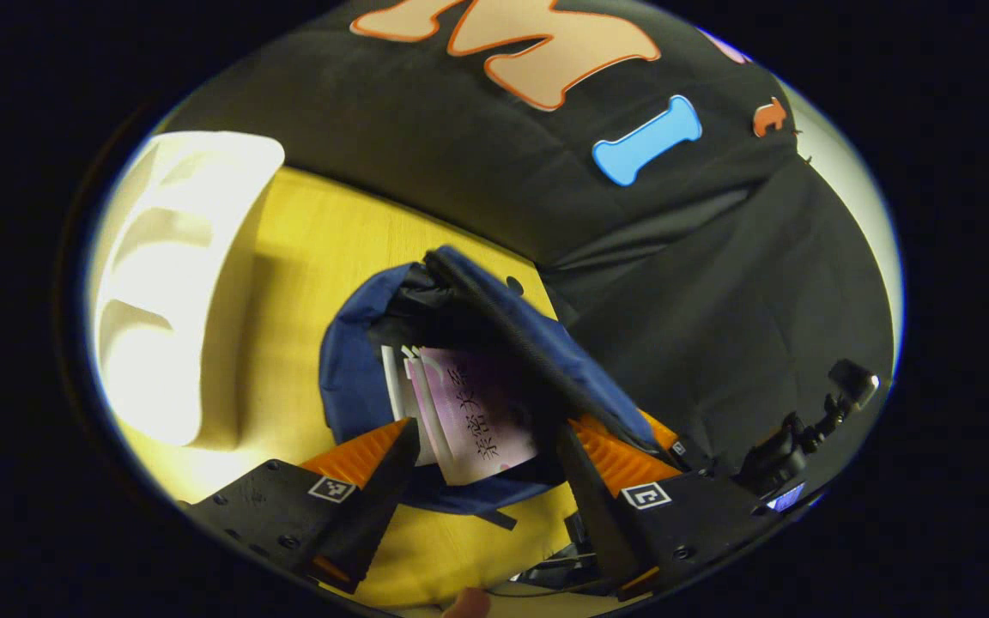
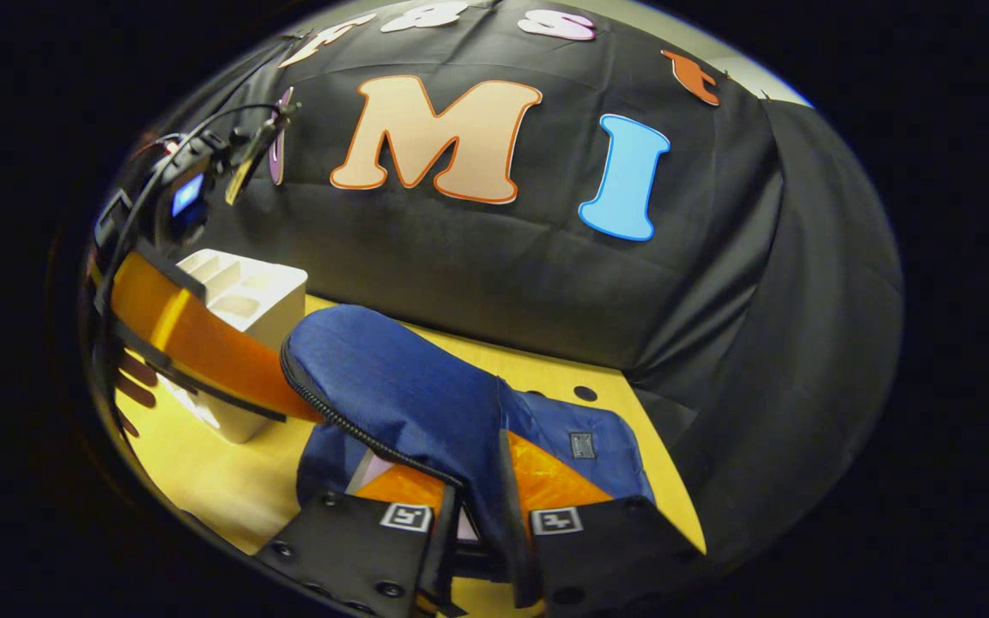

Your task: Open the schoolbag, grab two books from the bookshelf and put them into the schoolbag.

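Observation:
The blue schoolbag (image 1: 348, 378) lies open on the yellow table, seen from above in the left gripper view. A purple book (image 1: 473, 412) and white-edged books (image 1: 393, 378) sit inside its mouth. My left gripper (image 1: 488, 429) hangs open just above them, its orange fingers spread to either side of the purple book. In the right gripper view my right gripper (image 2: 479, 493) is shut on the bag's raised flap (image 2: 391, 378) and holds it up. The left gripper's orange finger (image 2: 194, 343) reaches in from the left under that flap.
A white bookshelf (image 1: 177, 283) stands on the yellow table (image 1: 323, 232) left of the bag, also the white bookshelf (image 2: 245, 296) behind the left gripper. The right gripper's black body (image 1: 791, 451) sits at the bag's right. The black cloth wall is close behind.

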A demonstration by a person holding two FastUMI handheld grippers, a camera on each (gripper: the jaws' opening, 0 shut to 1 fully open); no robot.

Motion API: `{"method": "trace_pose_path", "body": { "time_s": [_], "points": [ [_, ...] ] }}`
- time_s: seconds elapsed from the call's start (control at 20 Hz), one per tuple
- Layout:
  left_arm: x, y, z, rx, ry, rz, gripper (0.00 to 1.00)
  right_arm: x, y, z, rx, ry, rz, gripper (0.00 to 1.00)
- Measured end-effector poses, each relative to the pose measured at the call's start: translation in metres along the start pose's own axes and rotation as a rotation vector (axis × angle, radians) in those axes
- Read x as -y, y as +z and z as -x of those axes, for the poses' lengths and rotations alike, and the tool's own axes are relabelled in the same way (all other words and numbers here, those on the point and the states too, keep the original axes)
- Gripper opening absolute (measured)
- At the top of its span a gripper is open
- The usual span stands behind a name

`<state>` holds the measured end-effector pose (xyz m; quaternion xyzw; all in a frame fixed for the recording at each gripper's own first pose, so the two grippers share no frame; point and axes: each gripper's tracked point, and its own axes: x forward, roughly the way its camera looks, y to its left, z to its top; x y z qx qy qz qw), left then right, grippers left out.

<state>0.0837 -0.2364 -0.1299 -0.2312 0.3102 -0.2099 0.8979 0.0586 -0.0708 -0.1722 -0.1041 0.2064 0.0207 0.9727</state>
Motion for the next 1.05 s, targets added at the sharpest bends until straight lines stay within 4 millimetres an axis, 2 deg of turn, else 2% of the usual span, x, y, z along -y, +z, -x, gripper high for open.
{"method": "trace_pose_path", "body": {
  "time_s": [0.1, 0.15, 0.2, 0.25, 0.4, 0.55, 0.65, 0.75, 0.8, 0.85, 0.9, 0.95, 1.0, 1.05],
  "points": [
    [-0.016, 0.006, 0.028, 0.021, 0.088, -0.055, 0.96, -0.011, -0.012, 0.006, -0.022, 0.028, -0.028, 0.60],
    [-0.023, 0.011, 0.042, 0.042, 0.128, -0.073, 0.96, -0.016, -0.015, 0.010, -0.032, 0.037, -0.035, 0.61],
    [-0.030, 0.015, 0.056, 0.062, 0.167, -0.081, 0.96, -0.019, -0.017, 0.018, -0.040, 0.045, -0.043, 0.53],
    [-0.038, 0.022, 0.070, 0.090, 0.208, -0.089, 0.96, -0.025, -0.017, 0.026, -0.040, 0.062, -0.049, 0.64],
    [-0.070, 0.051, 0.113, 0.186, 0.371, -0.131, 0.96, -0.031, -0.008, 0.051, -0.015, 0.085, -0.068, 0.64],
    [-0.095, 0.074, 0.161, 0.286, 0.490, -0.166, 0.96, -0.028, 0.029, 0.067, 0.065, 0.085, -0.105, 0.86],
    [-0.101, 0.088, 0.186, 0.365, 0.561, -0.193, 0.95, -0.023, 0.064, 0.074, 0.138, 0.077, -0.142, 0.83],
    [-0.108, 0.105, 0.210, 0.464, 0.649, -0.230, 0.95, -0.021, 0.100, 0.076, 0.223, 0.079, -0.183, 0.94],
    [-0.114, 0.115, 0.221, 0.511, 0.689, -0.248, 0.95, -0.020, 0.116, 0.078, 0.264, 0.077, -0.191, 0.89],
    [-0.118, 0.124, 0.233, 0.549, 0.717, -0.257, 0.94, -0.018, 0.129, 0.077, 0.295, 0.072, -0.185, 0.90],
    [-0.121, 0.131, 0.240, 0.575, 0.733, -0.262, 0.94, -0.016, 0.139, 0.076, 0.317, 0.062, -0.175, 0.97],
    [-0.121, 0.132, 0.242, 0.592, 0.741, -0.265, 0.89, -0.014, 0.148, 0.077, 0.333, 0.051, -0.164, 0.90],
    [-0.123, 0.134, 0.244, 0.600, 0.736, -0.266, 0.94, -0.015, 0.155, 0.078, 0.351, 0.043, -0.158, 0.94],
    [-0.125, 0.135, 0.244, 0.595, 0.713, -0.265, 0.94, -0.017, 0.161, 0.081, 0.368, 0.041, -0.159, 0.90]
  ]
}}
